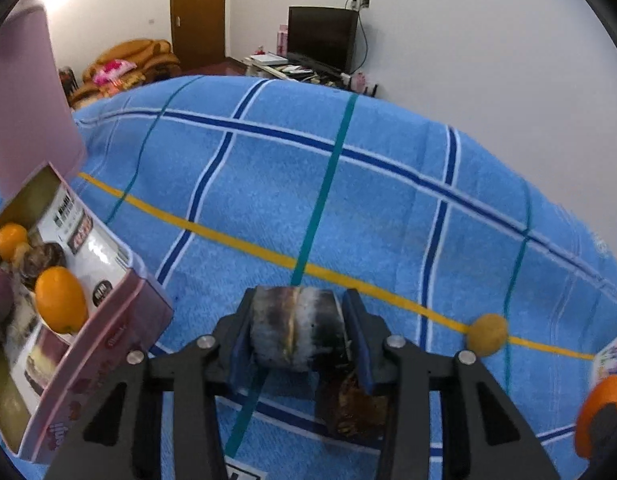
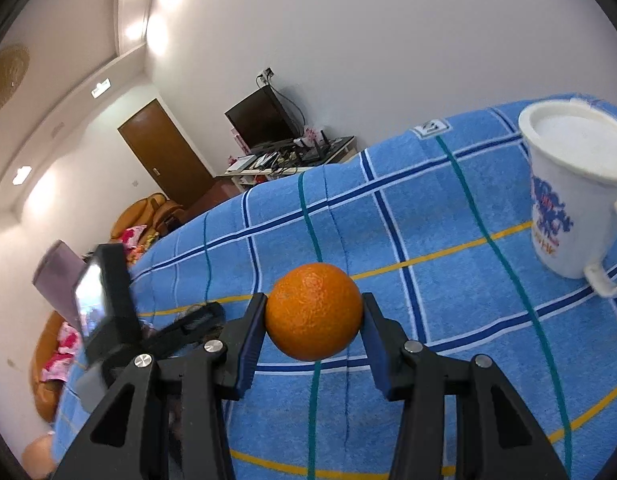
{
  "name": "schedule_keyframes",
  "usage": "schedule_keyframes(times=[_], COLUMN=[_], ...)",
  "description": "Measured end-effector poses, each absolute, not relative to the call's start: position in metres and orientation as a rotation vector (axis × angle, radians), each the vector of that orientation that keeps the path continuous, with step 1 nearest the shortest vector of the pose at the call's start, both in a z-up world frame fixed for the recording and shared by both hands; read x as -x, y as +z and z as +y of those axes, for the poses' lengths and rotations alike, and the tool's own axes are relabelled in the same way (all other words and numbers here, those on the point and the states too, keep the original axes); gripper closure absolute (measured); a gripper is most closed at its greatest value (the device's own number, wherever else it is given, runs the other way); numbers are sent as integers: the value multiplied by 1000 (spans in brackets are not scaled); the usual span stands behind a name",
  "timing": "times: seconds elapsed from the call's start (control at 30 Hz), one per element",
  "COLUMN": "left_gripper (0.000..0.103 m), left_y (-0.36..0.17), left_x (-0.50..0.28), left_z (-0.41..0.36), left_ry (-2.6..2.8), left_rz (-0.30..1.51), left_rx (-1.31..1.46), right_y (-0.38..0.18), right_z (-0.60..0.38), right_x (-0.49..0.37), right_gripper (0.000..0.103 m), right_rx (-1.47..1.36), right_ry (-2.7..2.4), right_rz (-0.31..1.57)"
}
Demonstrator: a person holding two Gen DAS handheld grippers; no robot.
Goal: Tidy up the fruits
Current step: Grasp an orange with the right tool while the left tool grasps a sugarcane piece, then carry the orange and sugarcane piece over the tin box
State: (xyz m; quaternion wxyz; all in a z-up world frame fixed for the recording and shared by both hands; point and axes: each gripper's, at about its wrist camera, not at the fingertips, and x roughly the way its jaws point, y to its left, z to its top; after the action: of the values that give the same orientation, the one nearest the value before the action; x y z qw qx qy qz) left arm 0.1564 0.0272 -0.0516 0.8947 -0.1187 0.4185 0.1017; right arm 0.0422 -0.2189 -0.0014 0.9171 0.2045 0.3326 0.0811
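- While the fruits are being sorted, 2 grippers are used at the same time, 1 in each hand.
- The left gripper [image 1: 298,334] is clamped on a dark, blackened fruit [image 1: 296,330], which is held just above the blue checked cloth [image 1: 388,208]; what kind of fruit it is cannot be told.
- The pink box [image 1: 108,344] is seen with its lid raised at the left edge, and 2 oranges [image 1: 60,300] are already lying inside, so the box is judged to be the collecting place.
- The right gripper [image 2: 314,320] is closed on an orange [image 2: 314,312], squeezed at its widest part so that it does not slip.
- A small yellow fruit [image 1: 487,334] is left on the cloth, apart from the box.
- A white mug [image 2: 568,200] is standing farther on the cloth, probably not needed.
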Motion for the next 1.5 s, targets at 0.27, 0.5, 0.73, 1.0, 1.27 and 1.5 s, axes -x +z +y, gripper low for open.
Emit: schedule_keyframes(times=[0.27, 0.5, 0.73, 1.0, 1.27, 1.5], left_gripper=[59, 59, 60, 60, 60, 60], left_y=[-21, -21, -14, -9, -10, -6], left_x=[-104, -68, -46, -38, -36, -31], left_z=[25, 18, 31, 49, 58, 61], left_ry=[84, -8, -46, -87, -108, -124], left_rz=[707, 665, 597, 547, 553, 544], left_rx=[131, -46, -126, -39, -21, -20], right_y=[4, 5, 2, 6, 10, 9], right_z=[-205, -193, -177, -166, -145, -132], right_x=[-36, -31, -26, -15, -2, 1], right_gripper=[55, 55, 55, 55, 55, 55], right_rx=[-298, -218, -168, -125, -60, -56], right_ry=[124, 109, 105, 64, 43, 31], right_rz=[616, 573, 554, 512, 493, 519])
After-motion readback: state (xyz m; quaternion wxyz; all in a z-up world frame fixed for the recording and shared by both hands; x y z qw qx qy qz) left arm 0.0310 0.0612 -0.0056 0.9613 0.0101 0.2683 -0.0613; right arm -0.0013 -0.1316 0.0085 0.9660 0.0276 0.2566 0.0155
